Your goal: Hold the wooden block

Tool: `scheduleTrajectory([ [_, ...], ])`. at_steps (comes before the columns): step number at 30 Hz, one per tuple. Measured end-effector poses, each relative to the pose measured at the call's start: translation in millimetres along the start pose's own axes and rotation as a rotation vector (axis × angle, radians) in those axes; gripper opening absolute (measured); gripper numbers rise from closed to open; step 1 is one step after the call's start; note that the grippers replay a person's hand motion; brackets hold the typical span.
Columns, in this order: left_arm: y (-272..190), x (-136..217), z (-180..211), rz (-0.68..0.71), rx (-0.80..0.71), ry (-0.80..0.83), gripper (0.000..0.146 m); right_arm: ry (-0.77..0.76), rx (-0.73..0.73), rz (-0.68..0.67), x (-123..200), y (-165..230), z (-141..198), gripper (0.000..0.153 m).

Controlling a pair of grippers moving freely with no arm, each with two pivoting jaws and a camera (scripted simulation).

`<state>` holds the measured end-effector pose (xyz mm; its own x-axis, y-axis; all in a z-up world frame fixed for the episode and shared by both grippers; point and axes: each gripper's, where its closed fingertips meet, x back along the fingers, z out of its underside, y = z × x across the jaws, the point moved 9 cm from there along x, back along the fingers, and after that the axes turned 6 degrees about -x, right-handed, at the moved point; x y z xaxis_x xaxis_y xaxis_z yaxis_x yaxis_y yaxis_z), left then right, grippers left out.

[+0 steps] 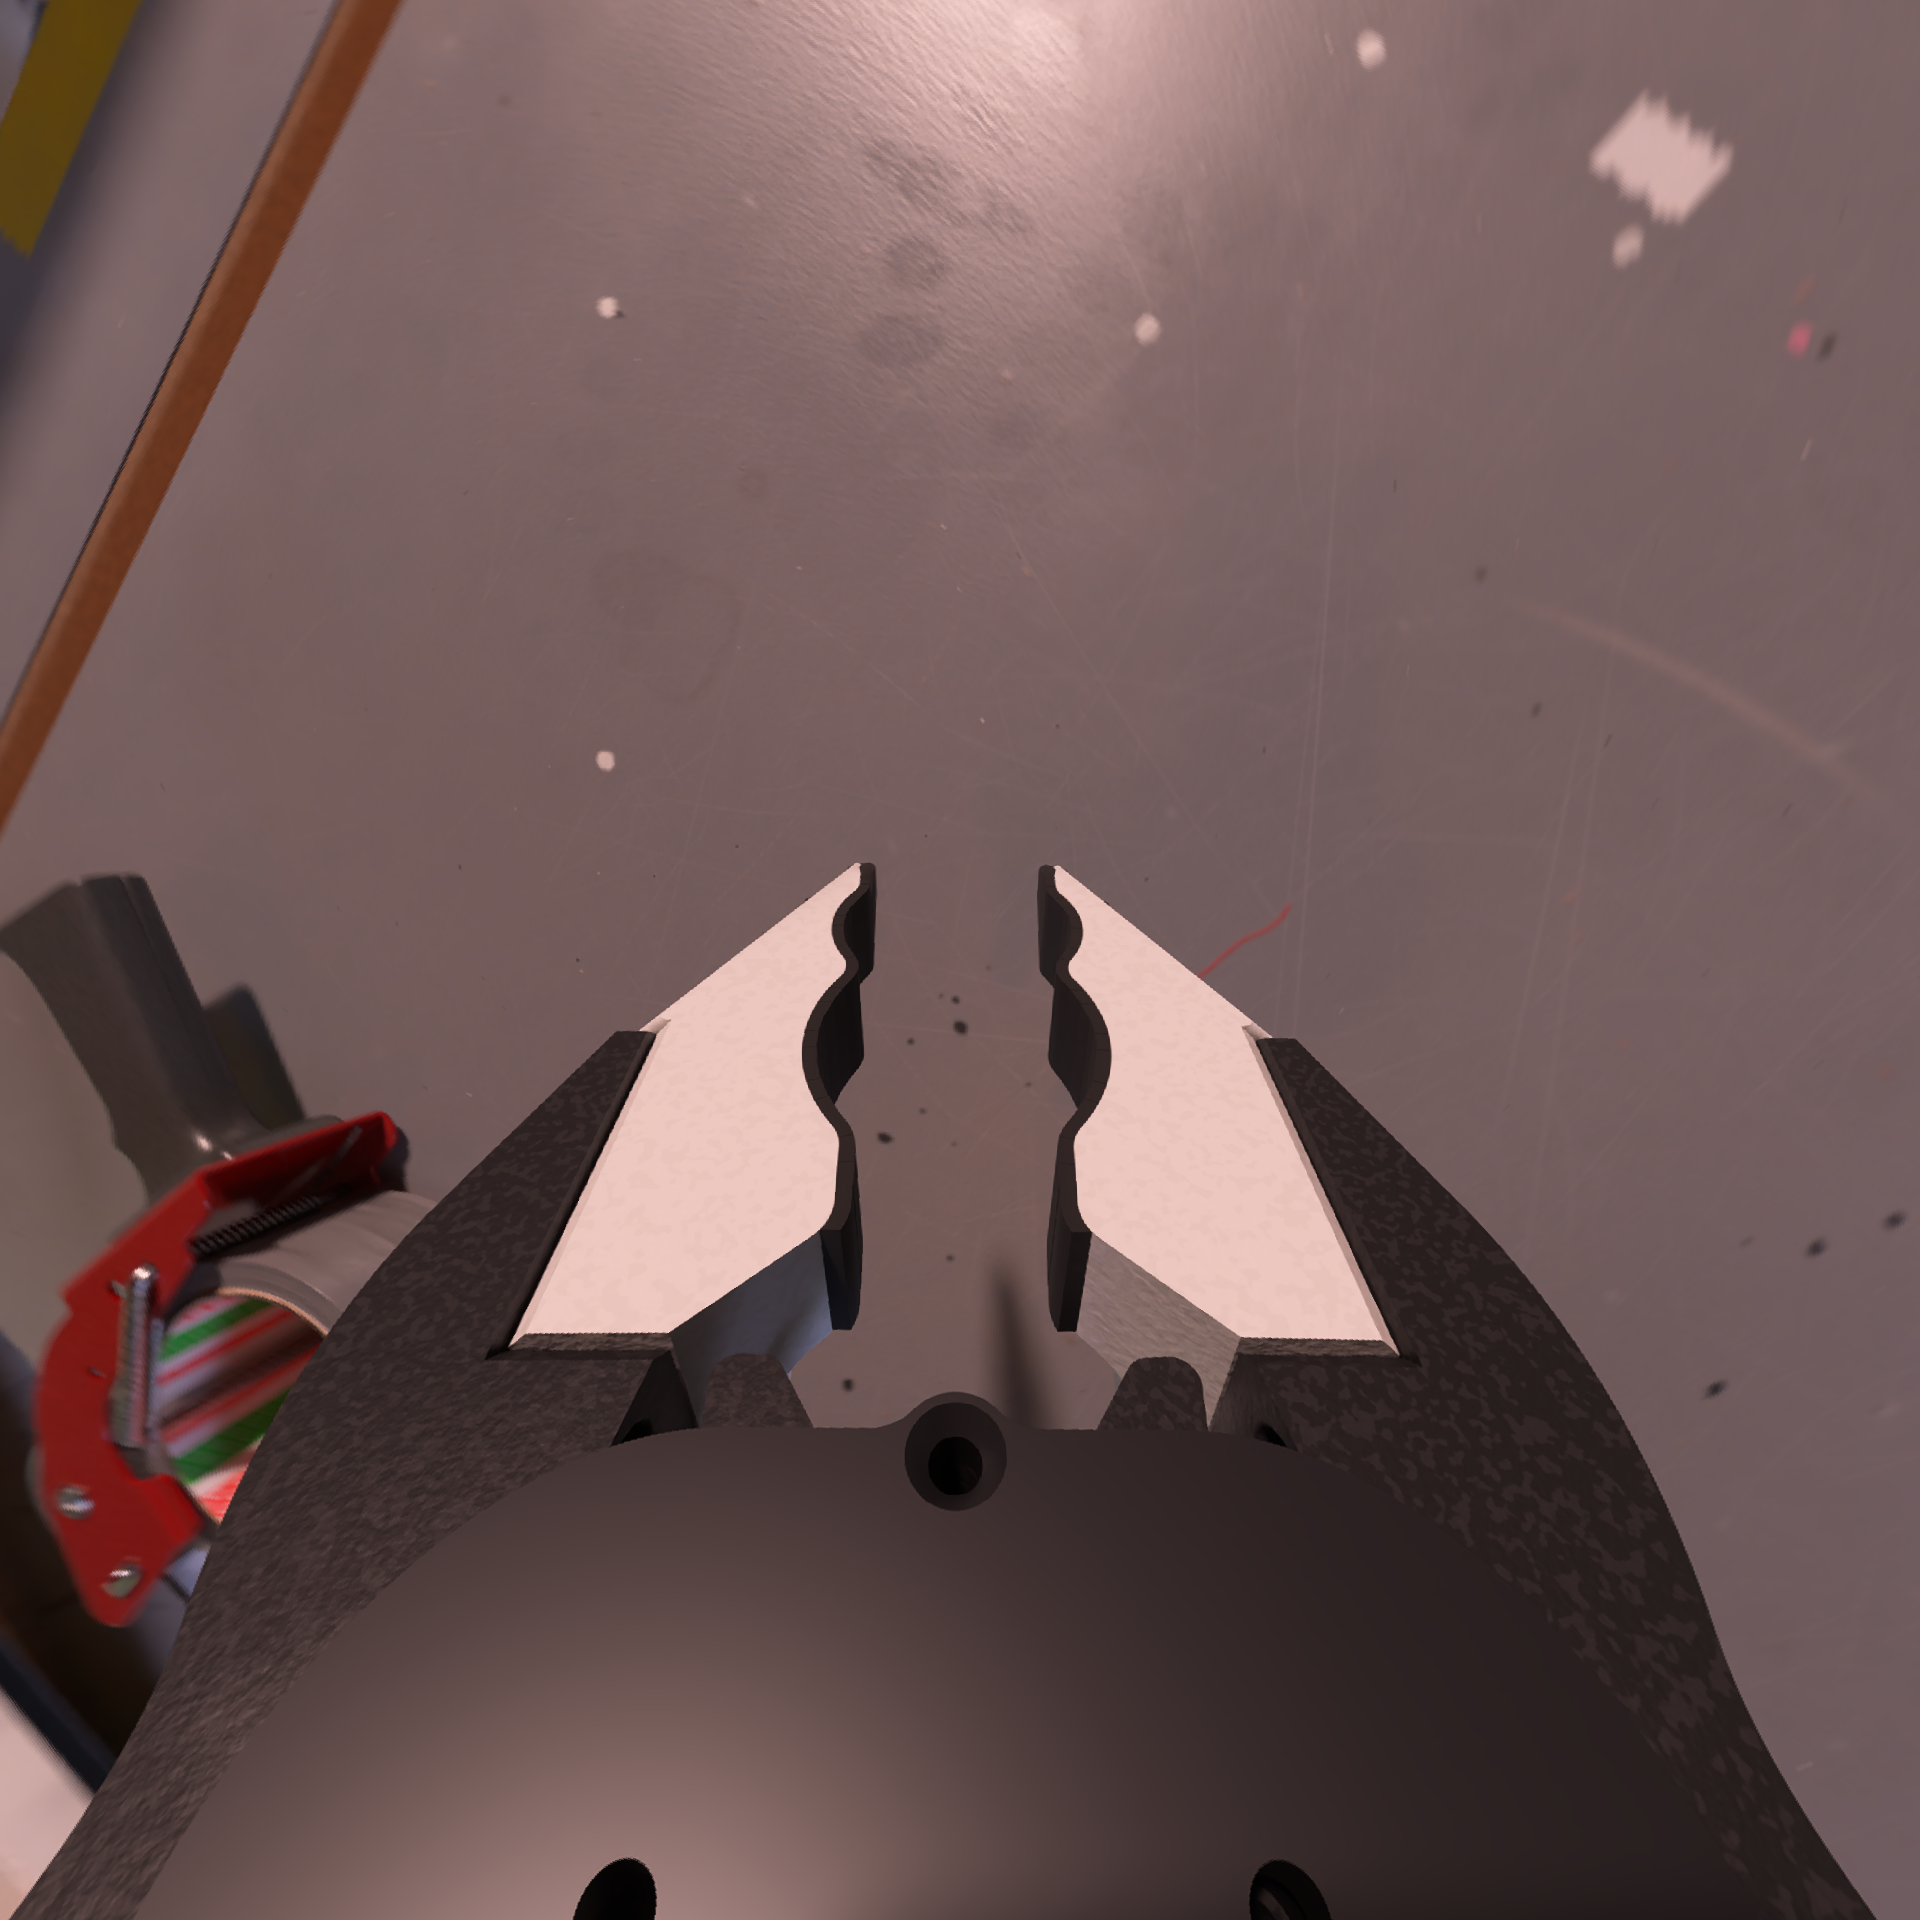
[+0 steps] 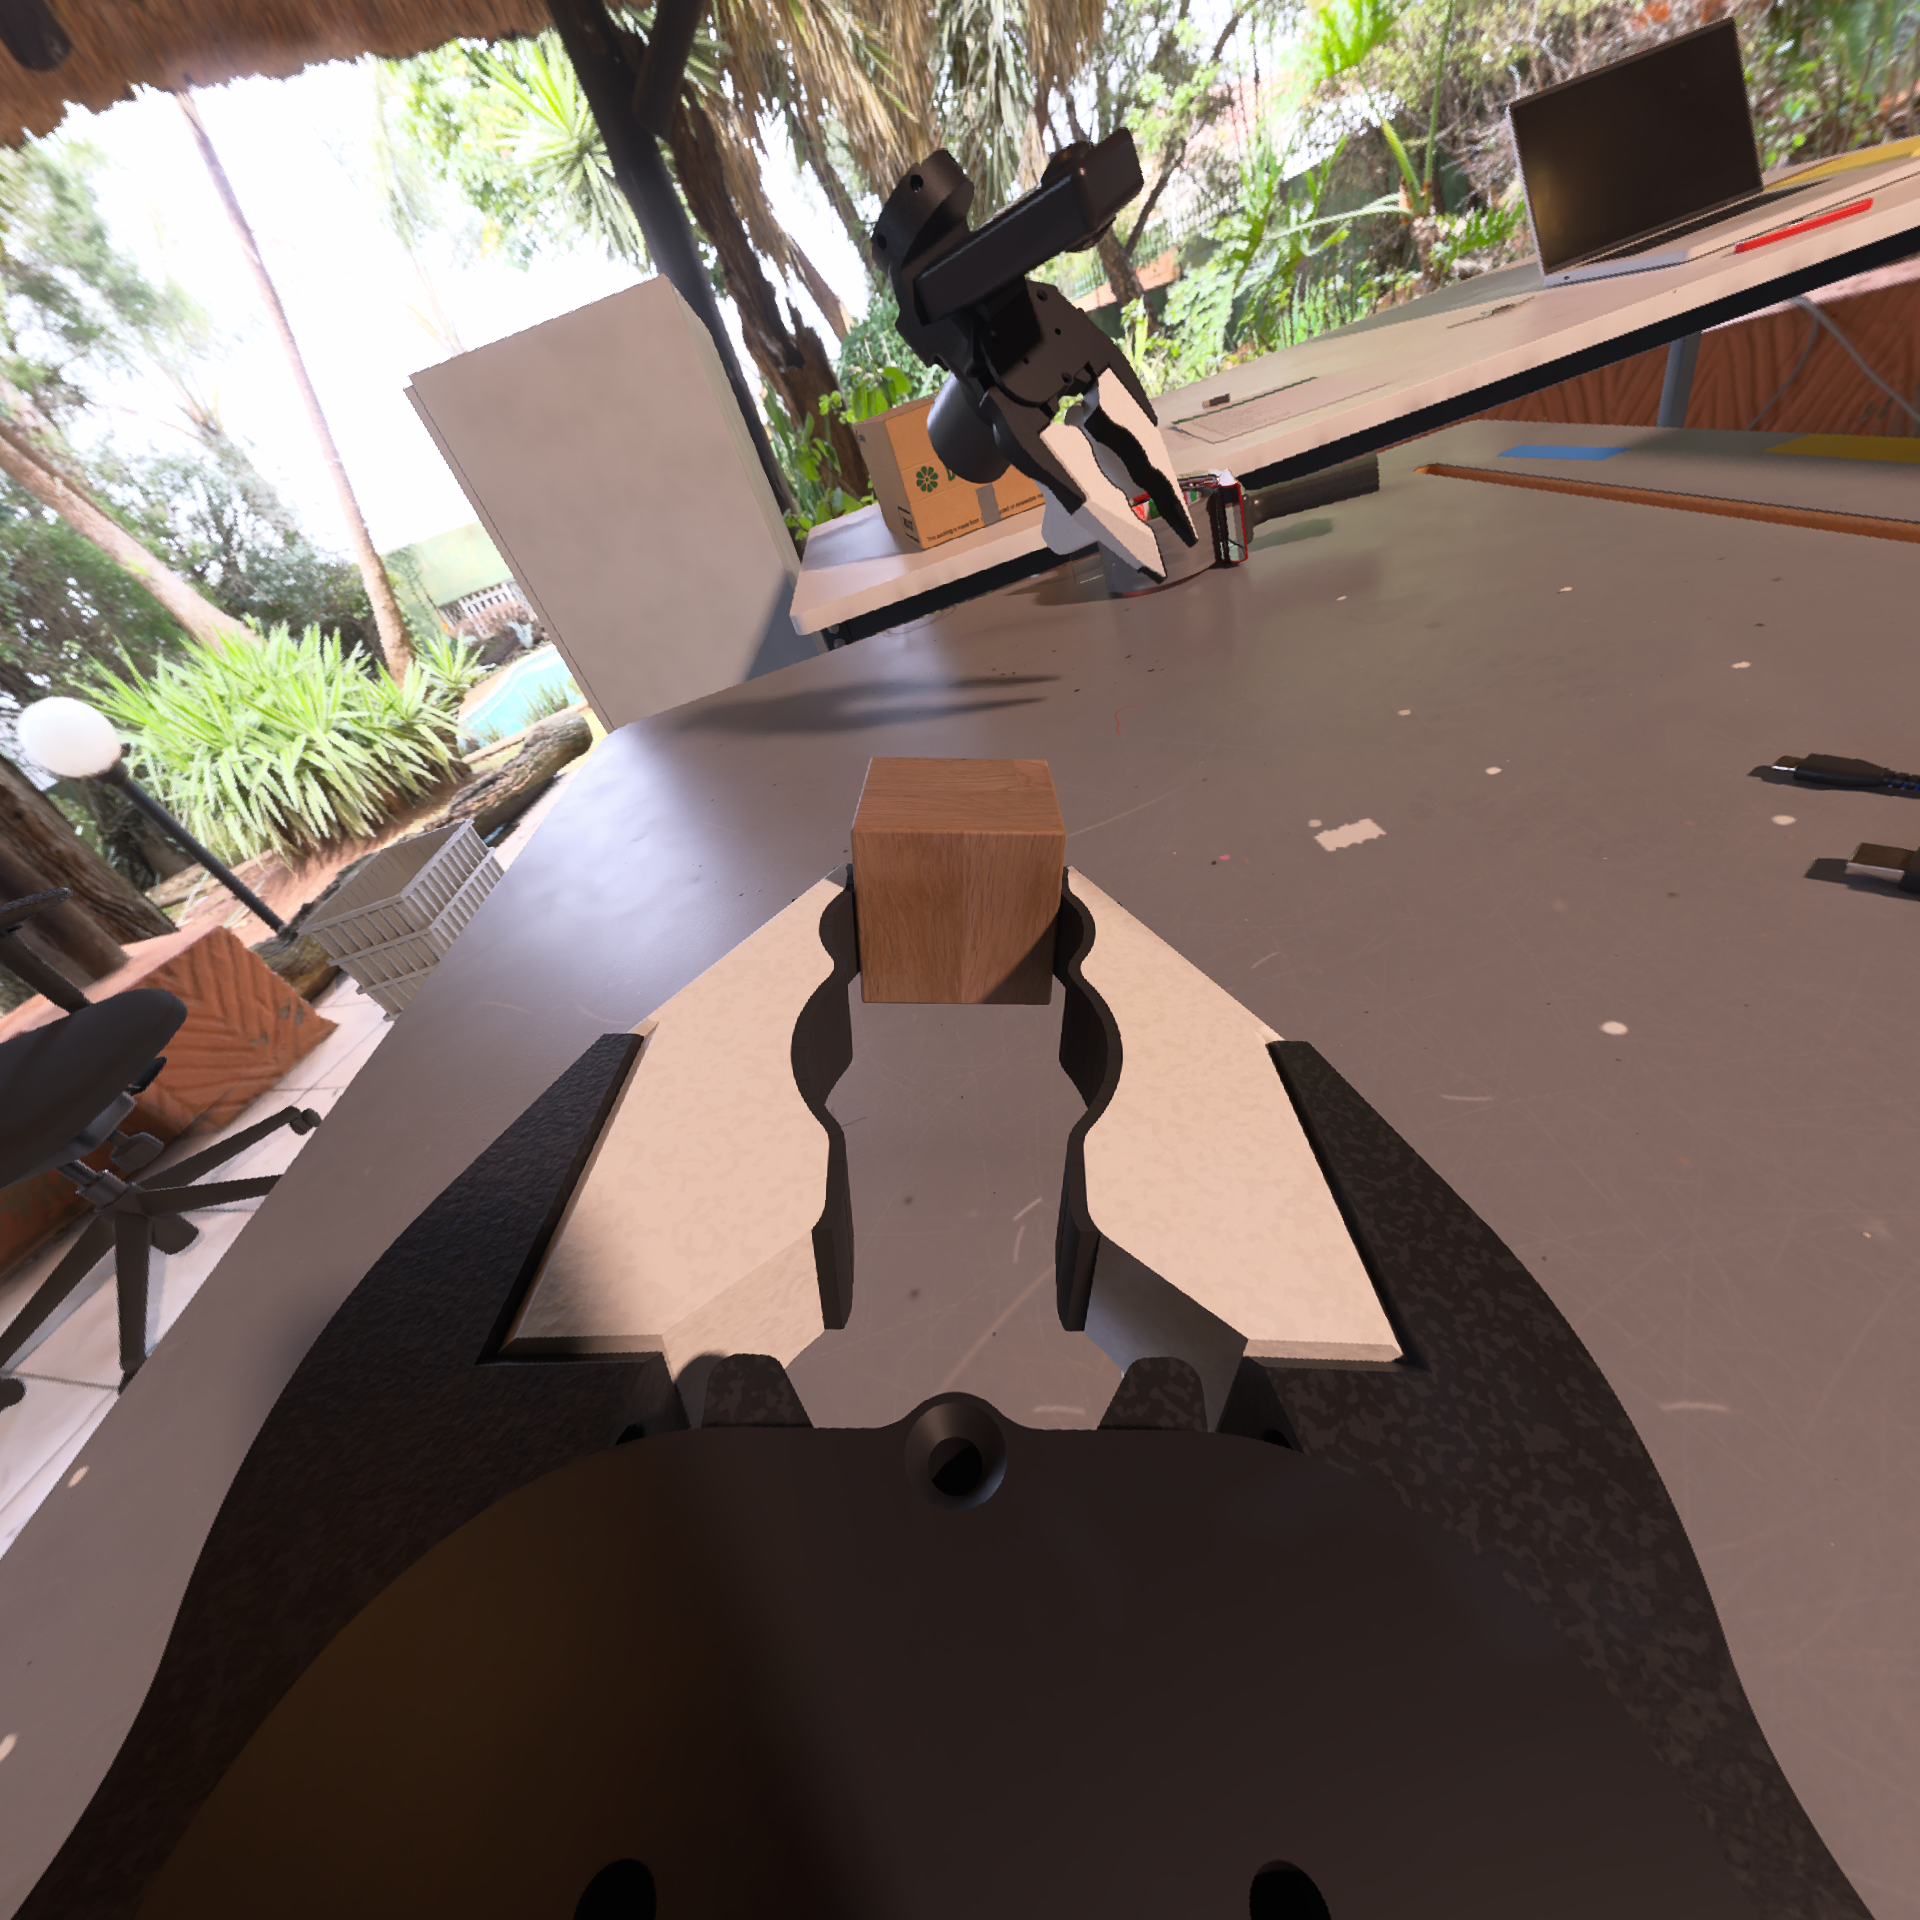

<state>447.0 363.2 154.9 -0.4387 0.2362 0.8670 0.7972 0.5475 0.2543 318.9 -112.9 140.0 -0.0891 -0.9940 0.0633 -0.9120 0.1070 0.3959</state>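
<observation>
The wooden block (image 2: 956,883), a light brown cube, sits between the tips of my right gripper (image 2: 958,873), whose jaws are closed against its two sides. It is over the grey table (image 2: 1351,1039). My left gripper (image 1: 956,873) is open and empty, pointing down at bare grey table (image 1: 1143,520). It also shows in the right wrist view (image 2: 1169,556), far beyond the block, hovering above the table's far end. The block does not show in the left wrist view.
A red tape dispenser (image 1: 135,1403) lies just left of my left gripper, near the table's wooden edge strip (image 1: 187,364). Cable plugs (image 2: 1839,774) lie at the right. A cardboard box (image 2: 925,478), a white board (image 2: 613,488) and a laptop (image 2: 1642,145) stand beyond.
</observation>
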Motion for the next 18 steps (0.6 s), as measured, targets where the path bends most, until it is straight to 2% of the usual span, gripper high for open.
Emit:
scheduleTrajectory([
  [10, 3, -25, -9, 0.007, -0.483, 0.313, 0.028, 0.004, 0.004, -0.005, 0, 0, 0, 0.036],
  [12, 2, -33, -9, 0.034, -0.555, 0.376, 0.028, 0.006, 0.005, -0.006, 0, 1, 0, 0.036],
  [18, 5, -35, -10, 0.063, -0.677, 0.402, 0.031, 0.009, 0.006, -0.01, 0, 1, 0, 0.036],
])
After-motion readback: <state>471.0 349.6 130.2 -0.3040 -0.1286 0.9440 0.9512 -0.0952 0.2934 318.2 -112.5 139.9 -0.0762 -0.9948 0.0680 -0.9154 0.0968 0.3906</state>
